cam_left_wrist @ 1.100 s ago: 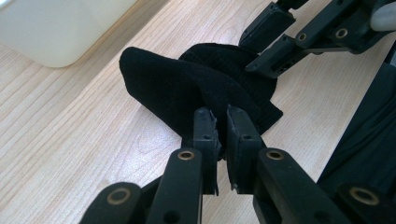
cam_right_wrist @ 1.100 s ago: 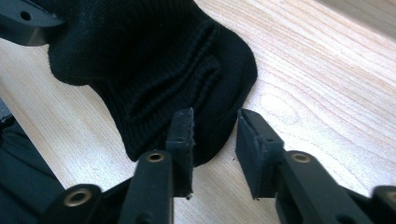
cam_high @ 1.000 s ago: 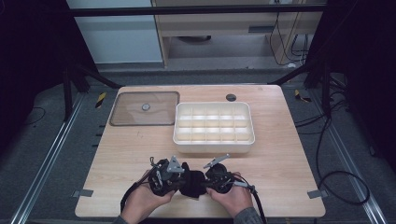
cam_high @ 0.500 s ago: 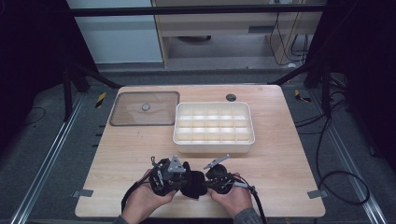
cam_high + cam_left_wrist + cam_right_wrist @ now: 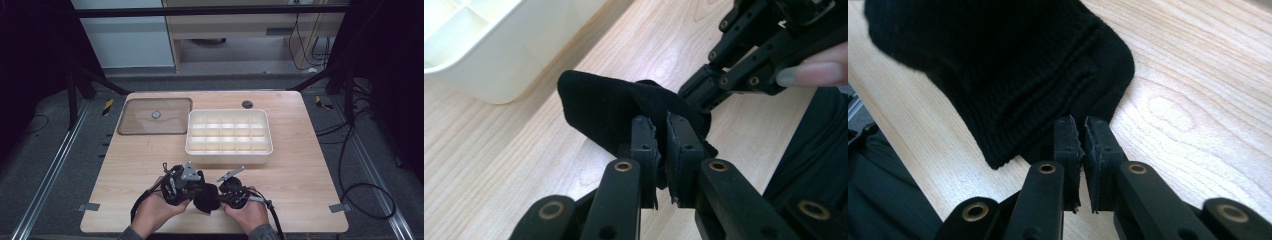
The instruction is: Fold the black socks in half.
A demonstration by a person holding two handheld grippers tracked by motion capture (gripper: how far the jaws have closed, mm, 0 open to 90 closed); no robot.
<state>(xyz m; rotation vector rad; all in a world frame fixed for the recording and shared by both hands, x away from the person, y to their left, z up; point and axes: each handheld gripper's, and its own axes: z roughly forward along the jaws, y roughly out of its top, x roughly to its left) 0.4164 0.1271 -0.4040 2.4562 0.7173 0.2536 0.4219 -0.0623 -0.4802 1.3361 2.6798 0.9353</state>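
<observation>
left gripper [image 5: 662, 131]: jaws clamping the black knitted fabric piece [image 5: 614, 112] | right gripper [image 5: 1082, 135]: jaws pinching the same cloth's edge | cloth: sitting between both grippers at the 6 o'clock edge of the light wooden table [image 5: 300, 170] | cream plastic compartment tray [image 5: 229, 136]: lying toward 12 o'clock of the cloth

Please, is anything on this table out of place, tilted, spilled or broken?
Nothing looks spilled or broken. The lid lies flat beside the white tray, not on it. The black cloth is bunched up near the front edge, pinched by the left gripper and the right gripper.
</observation>
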